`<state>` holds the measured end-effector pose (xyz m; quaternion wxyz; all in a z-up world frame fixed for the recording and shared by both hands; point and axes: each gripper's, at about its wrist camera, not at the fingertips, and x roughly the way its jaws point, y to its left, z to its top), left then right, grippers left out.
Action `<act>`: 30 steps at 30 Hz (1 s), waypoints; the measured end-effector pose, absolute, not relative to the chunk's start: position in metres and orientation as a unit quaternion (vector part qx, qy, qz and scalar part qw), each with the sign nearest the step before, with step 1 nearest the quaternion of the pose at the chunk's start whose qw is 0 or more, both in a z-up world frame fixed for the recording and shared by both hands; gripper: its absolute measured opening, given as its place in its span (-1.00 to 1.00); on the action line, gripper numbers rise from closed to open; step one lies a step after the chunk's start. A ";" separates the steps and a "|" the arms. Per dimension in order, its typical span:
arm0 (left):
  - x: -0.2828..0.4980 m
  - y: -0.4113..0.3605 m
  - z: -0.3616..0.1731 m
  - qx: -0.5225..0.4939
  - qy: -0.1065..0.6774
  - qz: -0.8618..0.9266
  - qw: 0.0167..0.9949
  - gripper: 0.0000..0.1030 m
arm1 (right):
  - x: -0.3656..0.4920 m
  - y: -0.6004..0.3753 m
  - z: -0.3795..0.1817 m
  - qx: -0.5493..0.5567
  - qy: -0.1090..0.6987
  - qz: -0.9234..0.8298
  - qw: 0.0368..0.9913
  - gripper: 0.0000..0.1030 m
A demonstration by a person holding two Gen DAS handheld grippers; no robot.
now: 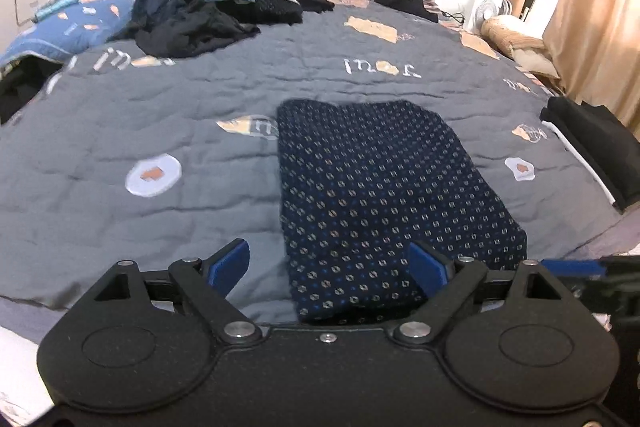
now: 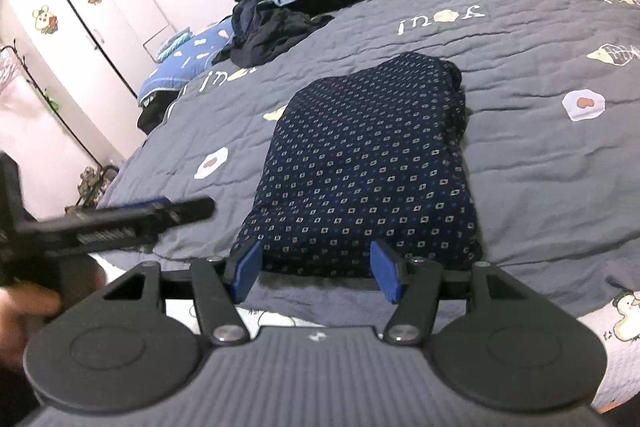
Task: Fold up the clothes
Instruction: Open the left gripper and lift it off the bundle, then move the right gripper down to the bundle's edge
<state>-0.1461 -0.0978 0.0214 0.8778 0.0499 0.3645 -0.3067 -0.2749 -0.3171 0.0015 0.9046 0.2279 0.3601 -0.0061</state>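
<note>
navy dotted garment point(image 1: 384, 195) folded into a neat rectangle near the front edge of the grey quilt point(image 1: 120, 131), well apart from the unfolded pile point(image 1: 208, 3) by the headboard. left gripper point(image 1: 332, 267) spread wide, nothing between the blue pads, hovering over the garment's near left corner. right gripper point(image 2: 316, 267) half open, empty, just above the near edge. risk judged from here: snagging the top layer with a pad on a careless move, undoing the fold; bumping the black stack point(image 1: 592, 147) on the right.
</note>
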 end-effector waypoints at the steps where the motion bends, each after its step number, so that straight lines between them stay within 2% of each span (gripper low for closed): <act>1: -0.146 -0.096 0.026 0.050 0.363 -0.304 0.879 0.67 | -0.273 -0.316 0.001 0.225 0.362 -0.007 0.904 0.15; 9: -0.159 -0.088 0.058 0.067 0.353 -0.298 0.884 0.71 | -0.268 -0.319 0.008 0.229 0.364 -0.008 0.903 0.15; 30: -0.197 -0.064 0.094 0.117 0.368 -0.260 0.885 0.73 | -0.231 -0.335 0.012 0.229 0.384 0.035 0.894 0.15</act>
